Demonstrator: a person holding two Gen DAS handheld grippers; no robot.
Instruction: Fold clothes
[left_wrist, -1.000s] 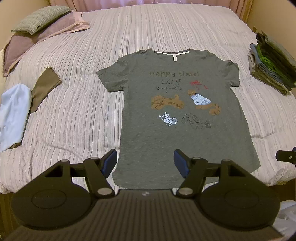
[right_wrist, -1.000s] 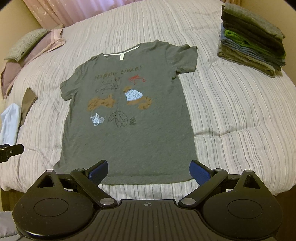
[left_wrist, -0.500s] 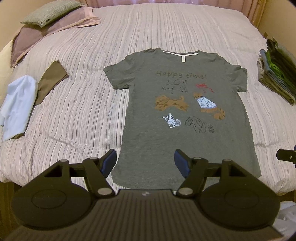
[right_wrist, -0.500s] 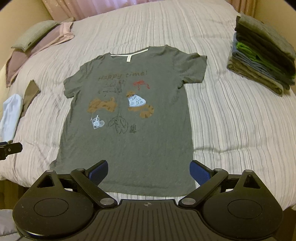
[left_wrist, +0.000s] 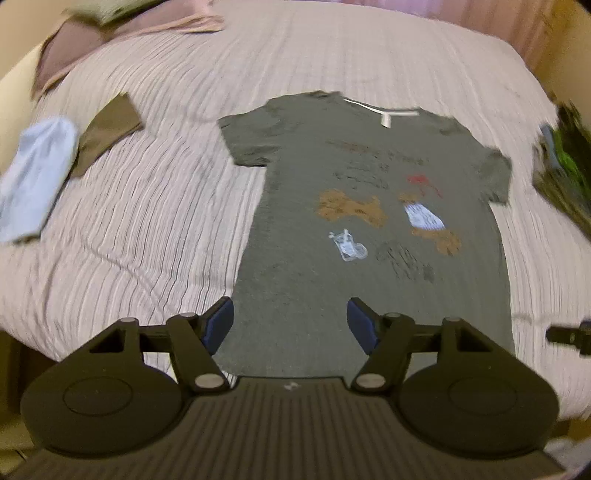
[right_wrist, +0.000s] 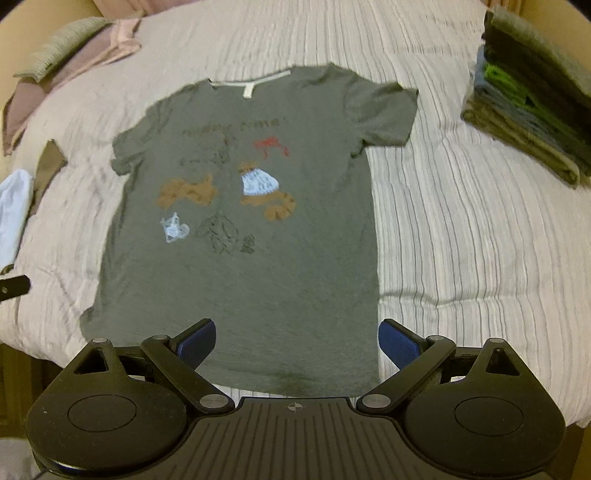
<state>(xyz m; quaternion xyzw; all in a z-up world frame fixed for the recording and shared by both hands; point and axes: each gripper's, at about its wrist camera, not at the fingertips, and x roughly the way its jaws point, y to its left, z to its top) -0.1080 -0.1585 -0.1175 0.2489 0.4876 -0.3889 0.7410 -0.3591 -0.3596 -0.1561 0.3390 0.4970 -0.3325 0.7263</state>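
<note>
Grey printed T-shirt (right_wrist: 251, 258) is spread flat, front up, on striped bedspread (right_wrist: 461, 221); left gripper (left_wrist: 290, 325) and right gripper (right_wrist: 297, 341) are held wide apart above its hem, nothing gripped.

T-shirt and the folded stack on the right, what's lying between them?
Nothing: only bare striped bedspread separates the T-shirt from the folded stack, clearest in the right wrist view.

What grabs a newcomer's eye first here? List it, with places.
A grey printed T-shirt lies spread flat, face up, mid-bed on the striped bedspread. A stack of folded clothes sits at the bed's far right. Both the left gripper and right gripper hover open near the hem.
</note>
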